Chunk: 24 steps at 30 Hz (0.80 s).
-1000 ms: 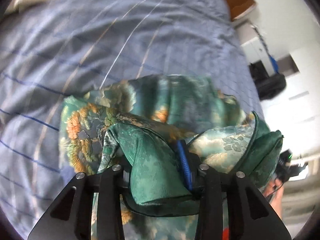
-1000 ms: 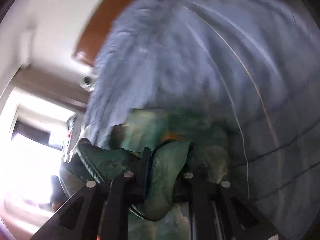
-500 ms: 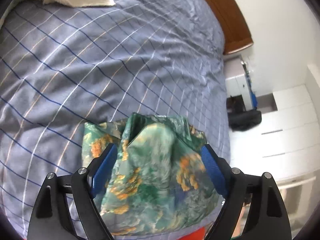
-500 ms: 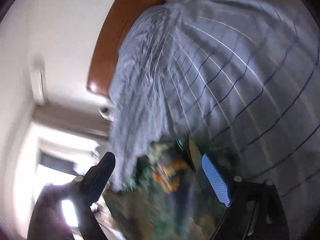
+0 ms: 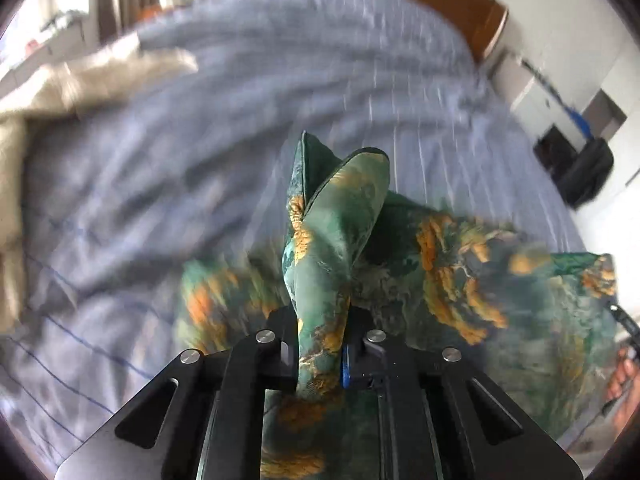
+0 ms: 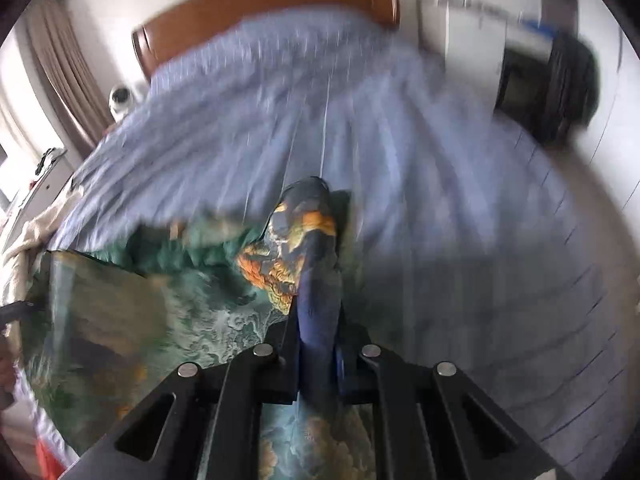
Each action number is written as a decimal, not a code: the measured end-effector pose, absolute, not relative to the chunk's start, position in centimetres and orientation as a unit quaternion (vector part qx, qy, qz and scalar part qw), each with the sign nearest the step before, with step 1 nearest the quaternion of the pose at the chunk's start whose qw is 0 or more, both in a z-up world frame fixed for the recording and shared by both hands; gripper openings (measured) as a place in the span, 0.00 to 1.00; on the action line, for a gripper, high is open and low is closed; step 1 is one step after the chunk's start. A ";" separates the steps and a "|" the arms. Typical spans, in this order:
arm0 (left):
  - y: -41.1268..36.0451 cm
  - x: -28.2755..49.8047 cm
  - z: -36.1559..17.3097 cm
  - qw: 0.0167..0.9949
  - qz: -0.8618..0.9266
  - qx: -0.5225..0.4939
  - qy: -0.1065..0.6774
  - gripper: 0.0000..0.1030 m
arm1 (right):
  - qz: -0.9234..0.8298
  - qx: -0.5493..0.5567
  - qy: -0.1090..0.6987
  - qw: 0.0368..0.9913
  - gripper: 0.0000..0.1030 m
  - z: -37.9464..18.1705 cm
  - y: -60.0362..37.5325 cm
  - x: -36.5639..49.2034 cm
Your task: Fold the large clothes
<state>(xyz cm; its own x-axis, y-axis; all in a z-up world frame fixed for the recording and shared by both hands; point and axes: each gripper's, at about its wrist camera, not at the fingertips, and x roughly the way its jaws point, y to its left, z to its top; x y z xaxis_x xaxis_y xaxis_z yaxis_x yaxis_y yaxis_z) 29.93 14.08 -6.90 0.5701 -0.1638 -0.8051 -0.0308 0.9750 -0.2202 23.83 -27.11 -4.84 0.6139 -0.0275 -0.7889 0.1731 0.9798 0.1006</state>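
A green garment with an orange floral print (image 5: 460, 272) lies at the near edge of a bed with a blue checked cover (image 5: 280, 92). My left gripper (image 5: 322, 352) is shut on a fold of the garment that sticks up between its jaws. In the right wrist view the garment (image 6: 160, 300) spreads to the left, and my right gripper (image 6: 318, 356) is shut on another bunched fold of it. Both views are blurred by motion.
A beige towel (image 5: 80, 80) lies on the bed's left side. A wooden headboard (image 6: 260, 4) stands at the far end. A black bag (image 5: 588, 172) and white cabinets (image 6: 468, 36) stand right of the bed. A small round white device (image 6: 120, 98) sits left of the bed.
Half a second ago both grippers were open over the garment. Now each is shut on a fold of it, and both views have swung toward the headboard.
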 end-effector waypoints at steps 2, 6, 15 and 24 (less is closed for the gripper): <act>14.1 30.6 -7.0 0.888 -0.028 -0.101 0.447 0.11 | -0.061 0.084 0.406 0.908 0.12 -3.4 -27.8 24.0; 13.5 31.8 -13.6 0.877 0.011 -0.058 0.477 0.15 | -0.086 0.110 0.442 0.886 0.12 -8.4 -28.5 25.8; 15.0 28.8 -17.2 0.911 -0.011 -0.086 0.402 0.21 | -0.096 0.104 0.436 0.889 0.16 -16.6 -27.6 24.8; 15.0 28.6 -17.5 0.915 -0.023 -0.116 0.386 0.21 | -0.078 0.145 0.418 0.893 0.16 -16.9 -28.8 24.3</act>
<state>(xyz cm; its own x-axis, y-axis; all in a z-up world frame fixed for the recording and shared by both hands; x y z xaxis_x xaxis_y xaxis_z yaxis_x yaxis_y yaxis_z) 28.57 15.01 -17.47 0.7016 -0.1310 -0.7004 -0.0479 0.9721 -0.2298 24.28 -28.76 -16.87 0.6386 -0.0172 -0.7694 0.2603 0.9456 0.1949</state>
